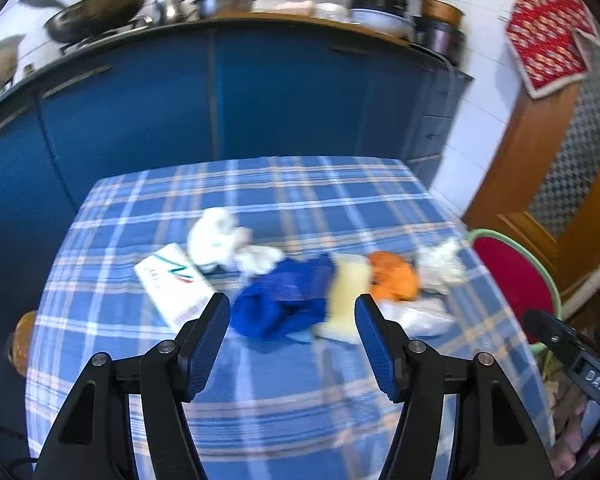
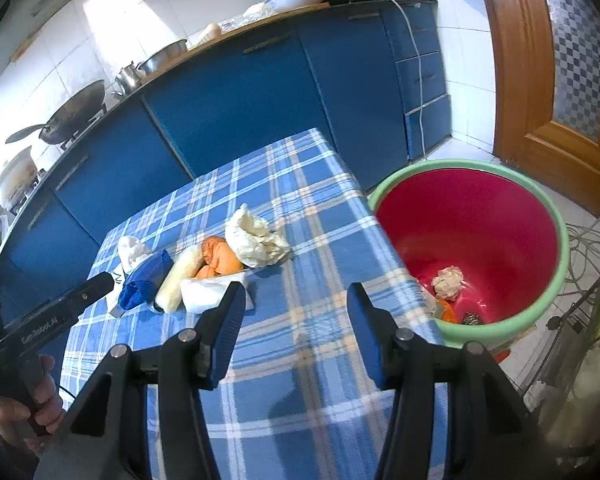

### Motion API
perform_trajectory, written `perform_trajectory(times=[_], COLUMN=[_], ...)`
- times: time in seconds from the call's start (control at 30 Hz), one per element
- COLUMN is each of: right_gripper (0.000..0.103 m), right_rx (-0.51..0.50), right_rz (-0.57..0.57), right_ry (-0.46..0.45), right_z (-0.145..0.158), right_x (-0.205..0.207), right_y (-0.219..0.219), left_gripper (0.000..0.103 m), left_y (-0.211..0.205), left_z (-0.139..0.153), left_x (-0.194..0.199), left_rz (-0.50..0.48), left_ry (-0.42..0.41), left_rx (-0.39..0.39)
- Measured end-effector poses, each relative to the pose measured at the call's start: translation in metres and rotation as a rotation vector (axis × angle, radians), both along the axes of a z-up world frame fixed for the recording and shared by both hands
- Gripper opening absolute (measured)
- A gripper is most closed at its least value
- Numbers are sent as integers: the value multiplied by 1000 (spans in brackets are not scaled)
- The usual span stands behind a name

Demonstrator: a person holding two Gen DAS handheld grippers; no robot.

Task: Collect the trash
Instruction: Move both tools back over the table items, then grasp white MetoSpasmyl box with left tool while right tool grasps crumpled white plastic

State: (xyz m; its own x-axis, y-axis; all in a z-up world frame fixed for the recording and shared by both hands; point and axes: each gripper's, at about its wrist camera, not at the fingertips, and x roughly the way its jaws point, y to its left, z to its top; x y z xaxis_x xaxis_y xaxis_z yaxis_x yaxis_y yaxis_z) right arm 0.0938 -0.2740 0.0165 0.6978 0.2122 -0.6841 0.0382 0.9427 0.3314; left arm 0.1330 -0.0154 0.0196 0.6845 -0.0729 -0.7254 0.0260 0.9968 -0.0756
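Trash lies in a row on the blue plaid tablecloth (image 1: 260,380): a white carton (image 1: 176,286), crumpled white tissue (image 1: 216,232), a blue crumpled wad (image 1: 284,300), a pale yellow roll (image 1: 348,292), an orange lump (image 1: 394,276) and crumpled white paper (image 1: 440,264). My left gripper (image 1: 292,308) hangs open and empty just short of the blue wad. My right gripper (image 2: 296,292) is open and empty over the cloth, between a white wrapper (image 2: 212,290) and the red bin (image 2: 460,165) with its green rim. A paper ball (image 2: 448,282) lies inside the bin.
Blue kitchen cabinets (image 1: 260,92) stand behind the table, with a wok (image 1: 96,12) and pots on the counter. The bin sits off the table's right edge on the floor, near a wooden door (image 2: 540,92) and loose cables (image 2: 588,248). A hand (image 2: 40,400) holds the left tool.
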Motion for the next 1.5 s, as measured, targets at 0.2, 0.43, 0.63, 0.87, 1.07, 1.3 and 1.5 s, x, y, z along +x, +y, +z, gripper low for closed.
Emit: perform_trajectory(times=[0.2,0.43,0.63,0.87,1.07,1.3,1.5], right_gripper=[55,60,60,60,60,60,45], right_rx=[-19,-39,-58,-86,-99,-89,-79], right_rz=[19,27,51,75,101,133,132], right_ry=[13,28,41,65,86,118,124], right_z=[-2,-4,-7,-15,-25,-39,-44], right_x=[12,27,43,67,84,95,97], right_y=[12,21,31,41,52,58,56], left_gripper=[66,66,66,66,66,66,64], left_y=[34,68,83,81,82,87,91], left_z=[-14,-36,-50,-61,-67,-70,-71], left_x=[16,41,55,69,74,75,71], left_rz=[100,217,251,242,240,239,245], left_ry=[28,90,129,152,144,139,138], left_rx=[7,-6,-42,-49,-38,-70,-92])
